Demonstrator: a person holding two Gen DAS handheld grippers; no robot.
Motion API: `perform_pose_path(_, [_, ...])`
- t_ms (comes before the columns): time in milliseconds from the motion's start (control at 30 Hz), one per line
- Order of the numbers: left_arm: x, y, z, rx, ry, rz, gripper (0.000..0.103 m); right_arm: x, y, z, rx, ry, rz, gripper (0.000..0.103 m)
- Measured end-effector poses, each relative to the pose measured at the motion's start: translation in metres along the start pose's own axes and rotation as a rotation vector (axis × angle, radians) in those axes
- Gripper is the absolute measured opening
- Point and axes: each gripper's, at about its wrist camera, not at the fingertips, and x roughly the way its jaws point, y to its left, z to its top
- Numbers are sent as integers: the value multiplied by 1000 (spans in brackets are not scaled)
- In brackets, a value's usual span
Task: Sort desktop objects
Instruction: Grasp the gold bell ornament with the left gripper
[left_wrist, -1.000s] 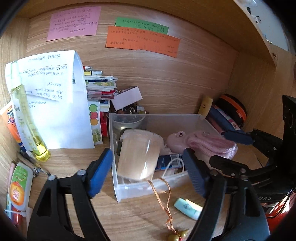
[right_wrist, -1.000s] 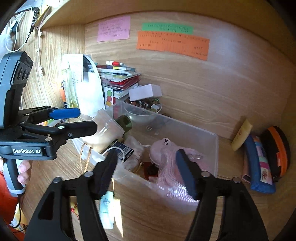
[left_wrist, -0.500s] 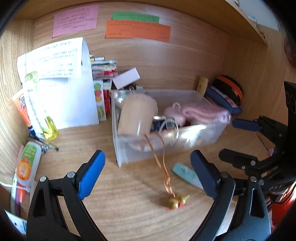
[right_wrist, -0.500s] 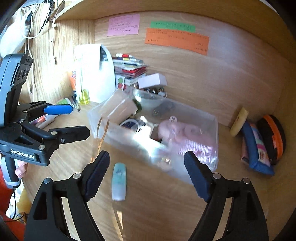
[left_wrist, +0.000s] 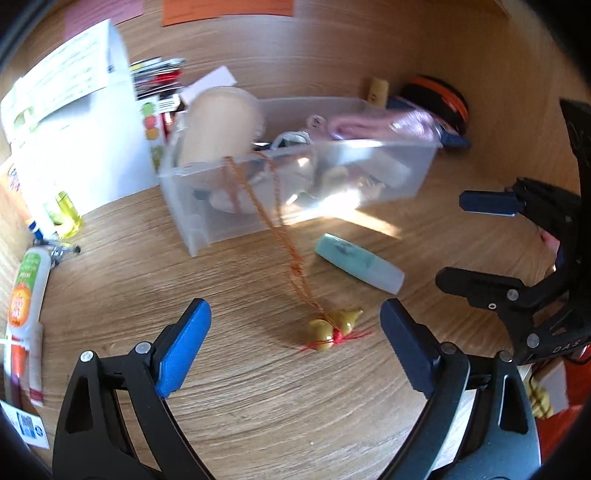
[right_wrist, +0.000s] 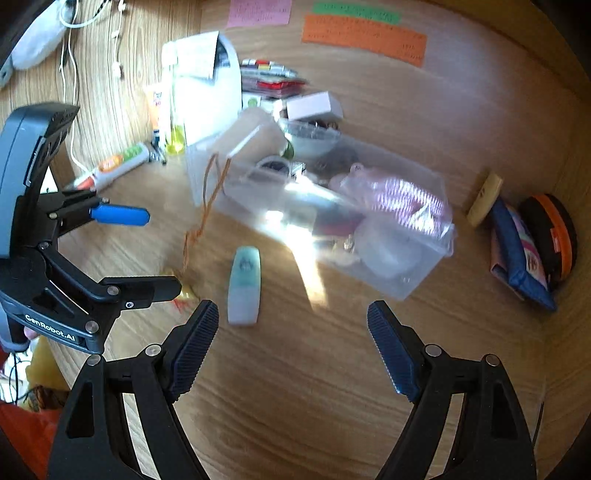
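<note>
A clear plastic bin (left_wrist: 406, 170) (right_wrist: 413, 266) on the wooden desk holds a tan cup (left_wrist: 218, 125), a pink plush item (left_wrist: 380, 123) (right_wrist: 402, 195) and other small things. An orange cord (left_wrist: 273, 218) hangs out of it to a gold gourd charm (left_wrist: 332, 328) lying on the desk. A mint tube (left_wrist: 358, 264) (right_wrist: 244, 284) lies in front of the bin. My left gripper (left_wrist: 295, 354) is open just before the charm. My right gripper (right_wrist: 291, 343) is open and empty, back from the tube.
White papers (left_wrist: 70, 122), a yellow bottle (left_wrist: 68, 214) and tubes (left_wrist: 27, 284) stand at the left. Stacked books (right_wrist: 273, 79) sit behind the bin. A blue pouch (right_wrist: 517, 254) and an orange-black case (right_wrist: 554, 232) lie at the right wall.
Both grippers have pulled back from the bin toward the desk's front. The charm and tube now lie close before the grippers. Both stay open.
</note>
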Motion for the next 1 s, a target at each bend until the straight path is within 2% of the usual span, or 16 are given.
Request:
perform_pose_path(67, [2,-7,1,36,4,-3,88,3,-2,-4,10,23,18,81])
perform_pose_path(133, [5,-13,2,74,19,-9,71,5,-3,-8,20,41,33,81])
perform_pose_path(233, [11,-18,2,97,37,-22,64,8,-5,-11,23,50,34,81])
perform_pose_path(367, [15,-17,-3,107,59,-38,50,13,-6,-10,31,73,60,81])
perform_pose_path(467, [15,-14,-4,103,44,-23,40,18,-4,-6,27,80,64,81])
perform_pose_path(567, [15,-14,-4,103,30,-14,23,25,0,-2,22,99,80,81])
perform_pose_path(667, [14,-10,-4,91,24,-6,19,33,4,3,22,110,95,81])
perform_pose_path(900, [5,9,-2,5,-30,-24,19,48,9,15,5,107,106,78])
perform_pose_path(967, [1,12,-1,-14,-53,-29,19,50,11,18,-10,99,108,75])
perform_pose_path(1000, [0,14,-1,-23,-60,-33,19,50,12,20,-16,97,108,70])
